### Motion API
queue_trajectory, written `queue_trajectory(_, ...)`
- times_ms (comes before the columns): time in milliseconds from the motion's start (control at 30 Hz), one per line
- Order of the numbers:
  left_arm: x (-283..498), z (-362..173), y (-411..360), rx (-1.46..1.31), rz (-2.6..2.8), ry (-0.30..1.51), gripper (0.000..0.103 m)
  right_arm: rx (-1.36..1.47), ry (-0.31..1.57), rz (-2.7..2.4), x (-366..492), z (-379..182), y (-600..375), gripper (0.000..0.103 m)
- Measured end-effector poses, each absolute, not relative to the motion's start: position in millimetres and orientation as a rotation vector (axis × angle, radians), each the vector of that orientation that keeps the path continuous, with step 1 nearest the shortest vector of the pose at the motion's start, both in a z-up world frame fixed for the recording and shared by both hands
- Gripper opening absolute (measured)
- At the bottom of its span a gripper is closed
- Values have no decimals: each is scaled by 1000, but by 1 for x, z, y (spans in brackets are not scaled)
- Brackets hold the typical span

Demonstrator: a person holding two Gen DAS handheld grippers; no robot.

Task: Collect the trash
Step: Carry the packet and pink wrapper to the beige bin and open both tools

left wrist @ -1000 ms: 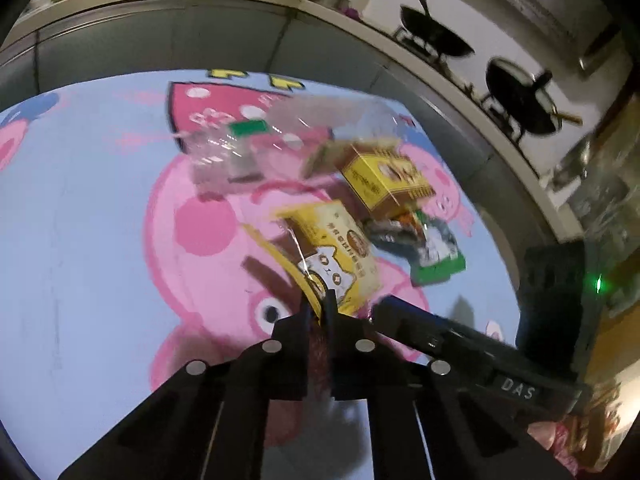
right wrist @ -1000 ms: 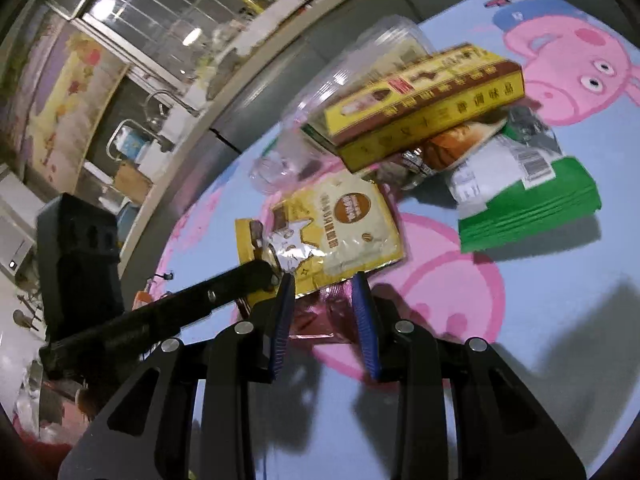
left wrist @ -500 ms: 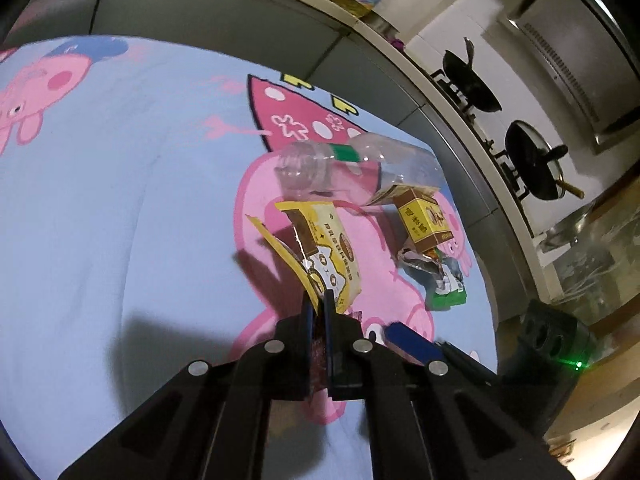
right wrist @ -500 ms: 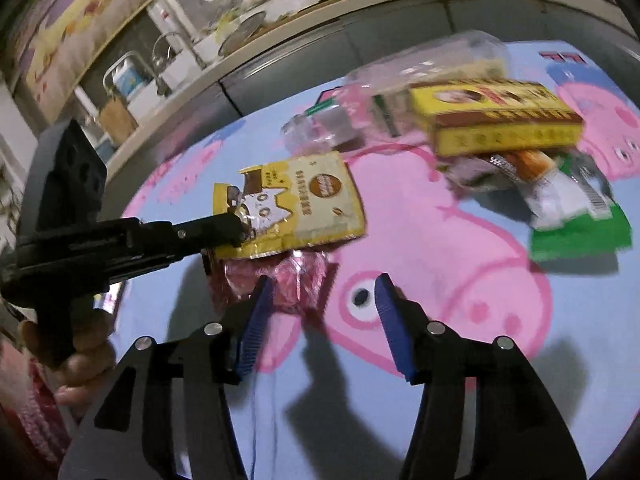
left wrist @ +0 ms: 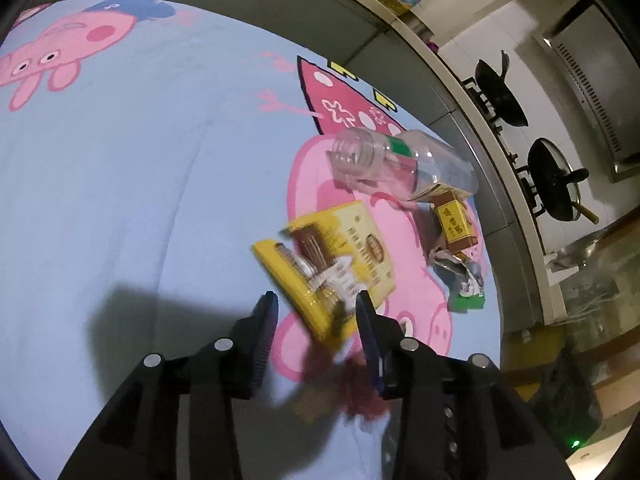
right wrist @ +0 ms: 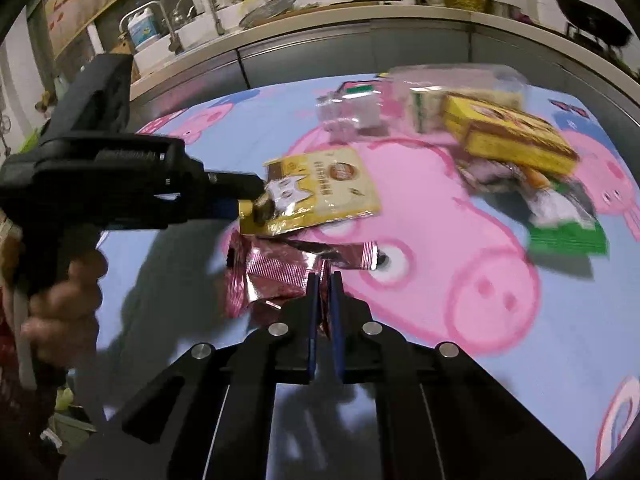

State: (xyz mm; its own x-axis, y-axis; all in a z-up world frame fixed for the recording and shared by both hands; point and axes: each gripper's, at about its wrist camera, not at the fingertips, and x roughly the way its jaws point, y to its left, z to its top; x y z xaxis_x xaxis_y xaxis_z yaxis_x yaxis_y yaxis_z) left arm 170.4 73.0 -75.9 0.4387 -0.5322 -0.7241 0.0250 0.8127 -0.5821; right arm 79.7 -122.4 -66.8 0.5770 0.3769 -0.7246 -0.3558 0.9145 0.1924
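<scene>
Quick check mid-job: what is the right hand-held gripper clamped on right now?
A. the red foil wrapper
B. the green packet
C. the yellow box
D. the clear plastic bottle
A: in the right wrist view the right hand-held gripper has its jaws nearly together on the edge of the crumpled red foil wrapper, while the bottle, yellow box and green packet lie farther off on the mat.

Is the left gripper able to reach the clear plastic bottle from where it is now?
Probably yes. The left gripper is open, but the yellow pouch lies between it and the clear plastic bottle; it should pass above the pouch.
</scene>
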Motion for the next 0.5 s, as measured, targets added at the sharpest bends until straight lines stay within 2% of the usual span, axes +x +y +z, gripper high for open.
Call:
queue_trajectory(200, 174, -78, 57, -568, -398, 1088, 40, 158, 871, 359, 67, -71, -168, 5)
queue_trajectory(267, 175, -78, 53, -569, -389, 1086, 30, 183, 863, 346, 66, -70, -177, 5)
queue_trajectory(300, 178, -80, 50, -574, -395, 1099, 5, 185, 858, 340, 63, -70, -178, 5)
queue_trajectory(333, 181, -83, 49, -587, -396, 1116, 1, 189, 854, 335, 61, -68, -180, 5)
queue_trajectory(500, 173, -75, 43, -587, -404, 1098, 0, 227, 833, 323, 58, -63, -193, 4)
